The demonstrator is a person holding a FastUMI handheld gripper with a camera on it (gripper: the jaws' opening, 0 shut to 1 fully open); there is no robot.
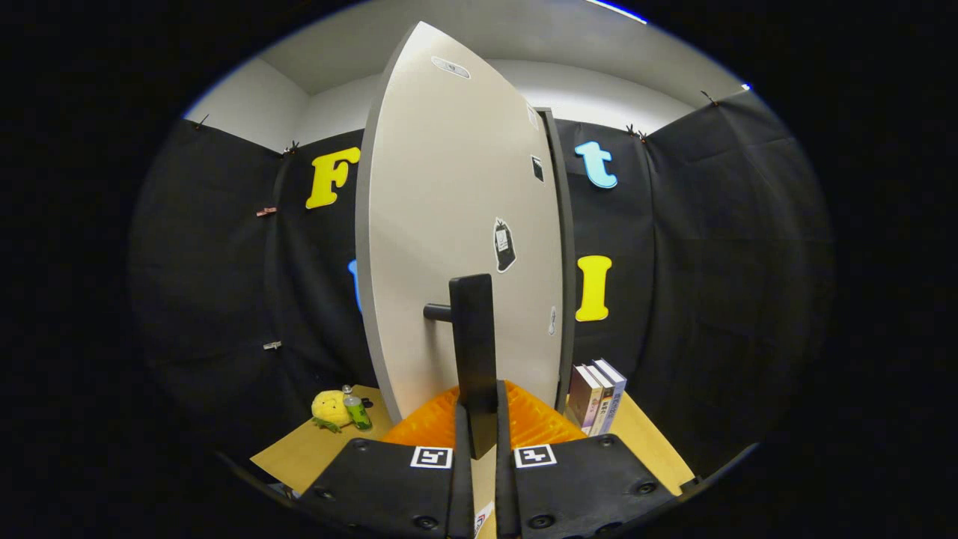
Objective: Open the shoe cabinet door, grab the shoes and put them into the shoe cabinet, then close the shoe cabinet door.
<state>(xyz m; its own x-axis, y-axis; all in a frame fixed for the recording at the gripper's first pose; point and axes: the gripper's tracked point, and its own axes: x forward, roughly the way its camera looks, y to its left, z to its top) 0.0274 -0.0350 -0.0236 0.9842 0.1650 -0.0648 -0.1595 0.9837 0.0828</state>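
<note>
The gripper [483, 419] has both fingers pressed on the cabinet door's [456, 224] handle [474, 340] (a dark upright bar); books [596, 397] stand rightward.

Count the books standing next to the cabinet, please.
3. The books stand upright side by side on the table, just right of the cabinet door whose handle the gripper is shut on. The door may hide others.

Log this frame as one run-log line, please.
phase: door handling | gripper: shut on door handle | cabinet door: swung partly open | shoes: none placed yet
</note>
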